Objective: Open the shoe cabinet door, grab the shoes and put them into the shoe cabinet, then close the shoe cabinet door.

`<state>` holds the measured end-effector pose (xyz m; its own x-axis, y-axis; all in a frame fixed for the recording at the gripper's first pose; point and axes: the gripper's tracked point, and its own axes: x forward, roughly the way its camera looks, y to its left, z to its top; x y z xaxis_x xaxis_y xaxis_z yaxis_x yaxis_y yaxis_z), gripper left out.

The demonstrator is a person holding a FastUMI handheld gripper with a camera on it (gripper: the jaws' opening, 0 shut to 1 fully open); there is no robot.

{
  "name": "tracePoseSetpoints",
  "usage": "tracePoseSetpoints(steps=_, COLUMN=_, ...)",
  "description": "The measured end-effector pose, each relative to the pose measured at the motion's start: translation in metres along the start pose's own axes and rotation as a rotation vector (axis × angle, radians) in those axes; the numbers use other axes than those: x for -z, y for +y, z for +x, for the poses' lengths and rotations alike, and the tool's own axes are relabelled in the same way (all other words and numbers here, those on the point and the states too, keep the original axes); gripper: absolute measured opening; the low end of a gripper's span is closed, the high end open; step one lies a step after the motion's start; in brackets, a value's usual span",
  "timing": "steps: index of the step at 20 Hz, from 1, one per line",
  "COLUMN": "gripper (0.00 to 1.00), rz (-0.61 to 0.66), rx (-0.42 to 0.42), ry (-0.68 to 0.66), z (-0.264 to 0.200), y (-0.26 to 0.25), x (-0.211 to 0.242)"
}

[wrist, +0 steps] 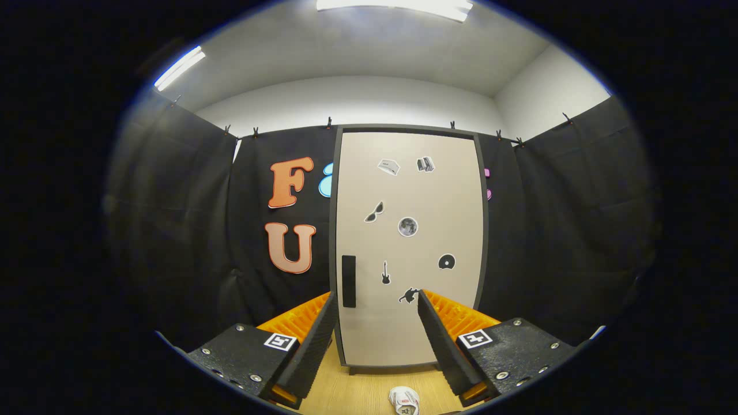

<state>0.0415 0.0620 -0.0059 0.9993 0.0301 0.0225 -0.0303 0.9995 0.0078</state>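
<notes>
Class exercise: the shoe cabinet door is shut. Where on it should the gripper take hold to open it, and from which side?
Probably the dark vertical handle near the door's left edge, approached head-on. Its narrow upright bar suits the open gripper, fingers either side.

Gripper [377, 300]: ribbed fingers [314, 340], screwed blocks w/ square marker tags.

Two ceiling strip lights [394, 7] glare above the cabinet door [409, 242], which is evenly lit; cloth either side looks dim, perhaps underexposed, and bows outward.
</notes>
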Motion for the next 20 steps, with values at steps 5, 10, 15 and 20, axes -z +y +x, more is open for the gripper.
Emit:
tracePoseSetpoints(steps=5, gripper=0.87, rz=0.012, rx=0.02, ry=0.02, z=0.028, y=0.017, x=0.009)
tracePoseSetpoints(steps=10, gripper=0.87, rz=-0.01, rx=0.013, ry=0.029, z=0.072, y=0.029, x=0.02)
tracePoseSetpoints(steps=15, gripper=0.85, rz=0.003, rx=0.01, ry=0.048, z=0.126, y=0.036, x=0.037)
tracePoseSetpoints(steps=20, gripper=0.83, rz=-0.008, rx=-0.035, ry=0.091, z=0.173, y=0.051, x=0.062)
